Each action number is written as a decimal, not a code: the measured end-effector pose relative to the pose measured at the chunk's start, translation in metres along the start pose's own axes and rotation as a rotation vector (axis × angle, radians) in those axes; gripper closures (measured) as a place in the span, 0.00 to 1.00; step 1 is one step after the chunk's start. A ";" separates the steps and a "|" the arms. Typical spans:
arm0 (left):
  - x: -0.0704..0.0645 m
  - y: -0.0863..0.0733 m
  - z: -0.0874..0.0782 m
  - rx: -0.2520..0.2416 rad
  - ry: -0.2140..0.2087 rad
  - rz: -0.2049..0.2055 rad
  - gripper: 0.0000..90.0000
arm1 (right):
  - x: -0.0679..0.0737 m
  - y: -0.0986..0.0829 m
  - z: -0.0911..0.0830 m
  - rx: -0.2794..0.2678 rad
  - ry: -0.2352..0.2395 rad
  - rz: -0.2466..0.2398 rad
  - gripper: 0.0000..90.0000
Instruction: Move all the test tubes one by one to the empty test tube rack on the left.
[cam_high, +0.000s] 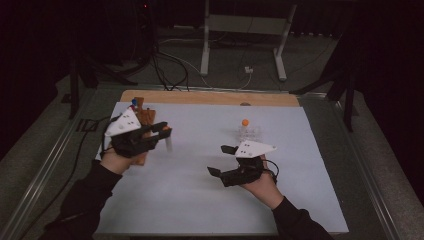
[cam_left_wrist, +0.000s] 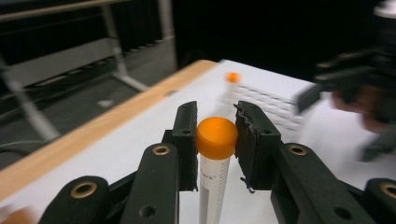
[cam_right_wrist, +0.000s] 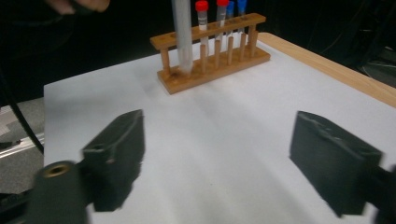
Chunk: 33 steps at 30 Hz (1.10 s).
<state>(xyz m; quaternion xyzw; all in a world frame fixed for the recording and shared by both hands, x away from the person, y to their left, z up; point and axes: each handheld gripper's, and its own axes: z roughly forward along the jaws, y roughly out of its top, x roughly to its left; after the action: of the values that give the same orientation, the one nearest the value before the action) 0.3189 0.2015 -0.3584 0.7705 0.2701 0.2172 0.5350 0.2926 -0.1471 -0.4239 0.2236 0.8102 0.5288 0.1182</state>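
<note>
Four capped tubes (cam_right_wrist: 201, 18) stand in rack (cam_right_wrist: 212, 65).

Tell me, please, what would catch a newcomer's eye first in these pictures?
Probably the orange-capped tube pinched upright between the left gripper's pads, at the white sheet's left. Next, the wooden rack of red- and blue-capped tubes behind it, and the right gripper with its jaws wide apart above the bare sheet.

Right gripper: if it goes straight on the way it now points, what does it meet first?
Probably the wooden rack of capped tubes, straight ahead of the open right gripper; only bare white sheet lies between. The held tube hangs there too; depth unclear.
</note>
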 end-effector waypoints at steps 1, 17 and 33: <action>0.006 0.000 -0.005 -0.006 0.018 -0.011 0.80 | 0.000 0.000 0.000 0.003 0.004 -0.006 0.10; 0.083 -0.028 -0.036 -0.025 0.277 -0.144 0.80 | 0.001 0.000 -0.002 -0.020 -0.017 -0.015 0.00; 0.100 -0.074 -0.024 0.049 0.335 -0.216 0.80 | 0.000 -0.002 -0.002 -0.014 -0.012 -0.009 0.00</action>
<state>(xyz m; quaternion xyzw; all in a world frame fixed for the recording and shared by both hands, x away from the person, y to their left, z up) 0.3663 0.3036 -0.4154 0.7030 0.4414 0.2770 0.4840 0.2912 -0.1498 -0.4246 0.2222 0.8068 0.5325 0.1272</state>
